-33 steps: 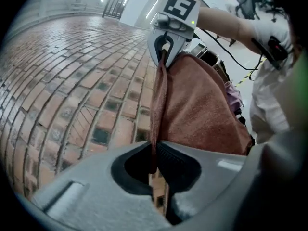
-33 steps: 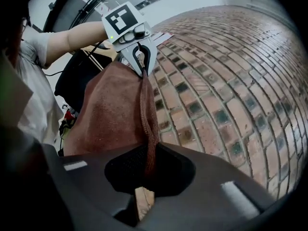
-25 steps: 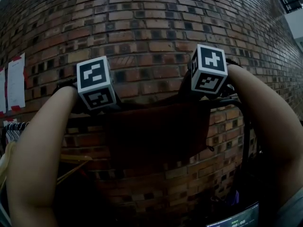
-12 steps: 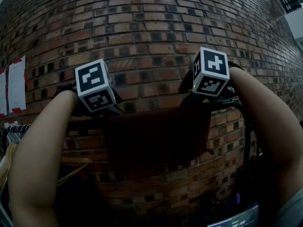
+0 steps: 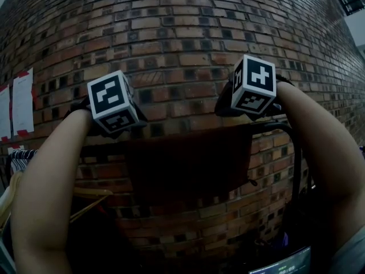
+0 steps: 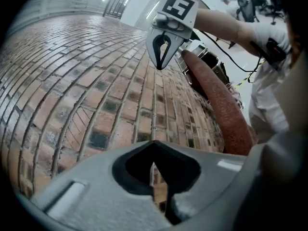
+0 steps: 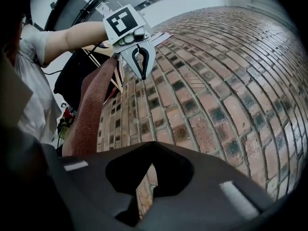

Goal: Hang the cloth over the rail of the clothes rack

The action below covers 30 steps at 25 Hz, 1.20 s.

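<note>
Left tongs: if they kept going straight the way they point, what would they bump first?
Most likely the brick wall, which fills the view straight past the left tongs; how far off is unclear. They have just closed on nothing, and the cloth hangs off to the side.

cloth [image 5: 188,164]: matt, nubby fabric | wall [image 5: 171,27]: rough matt brick | rail [image 5: 296,153]: smooth dark metal tube
</note>
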Available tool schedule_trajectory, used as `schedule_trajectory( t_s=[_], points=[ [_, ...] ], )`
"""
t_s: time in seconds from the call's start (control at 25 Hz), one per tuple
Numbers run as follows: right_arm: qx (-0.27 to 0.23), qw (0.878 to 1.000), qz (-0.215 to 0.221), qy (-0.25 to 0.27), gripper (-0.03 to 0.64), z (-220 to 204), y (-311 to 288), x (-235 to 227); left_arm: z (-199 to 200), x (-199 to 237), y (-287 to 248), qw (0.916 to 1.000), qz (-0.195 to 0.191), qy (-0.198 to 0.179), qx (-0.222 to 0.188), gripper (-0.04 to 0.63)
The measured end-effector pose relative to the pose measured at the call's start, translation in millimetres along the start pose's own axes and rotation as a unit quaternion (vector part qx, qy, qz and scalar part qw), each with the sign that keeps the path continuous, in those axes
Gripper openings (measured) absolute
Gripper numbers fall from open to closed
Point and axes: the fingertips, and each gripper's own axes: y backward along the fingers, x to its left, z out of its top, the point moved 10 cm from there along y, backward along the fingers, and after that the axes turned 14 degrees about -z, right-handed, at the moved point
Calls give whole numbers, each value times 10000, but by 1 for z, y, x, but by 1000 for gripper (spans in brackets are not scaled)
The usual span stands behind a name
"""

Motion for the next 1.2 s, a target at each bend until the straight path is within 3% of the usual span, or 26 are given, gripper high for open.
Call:
schedule_trajectory(
  t_s=[0.16,0.4,0.68,0.76,0.88,1.04,1.2],
  points=[
    [-274,9995,-132,-18,2,2,14,0,7,-5,9,9997,201,-25,-132,2],
    [-1170,9902,-634,-424,2,-6,53,4,21,-28,36,9930,848,57,-817,2],
    [-2468,9598,-633,-1181,2,-33,113,60,30,-121,58,9741,1149,287,-1925,2],
    [-2629,9473,-625,-1721,2,-49,126,89,34,-160,45,9655,1104,554,-2291,2],
    [-2653,9337,-54,-2403,2,-73,136,151,40,-226,14,9517,769,1108,-2758,2],
    [-2479,9207,772,-2916,2,-103,144,235,60,-304,-29,9180,149,2012,-3413,2],
    [-2359,9059,1324,-3257,2,-126,154,306,83,-373,-61,8950,-246,2554,-3648,2]
  ],
)
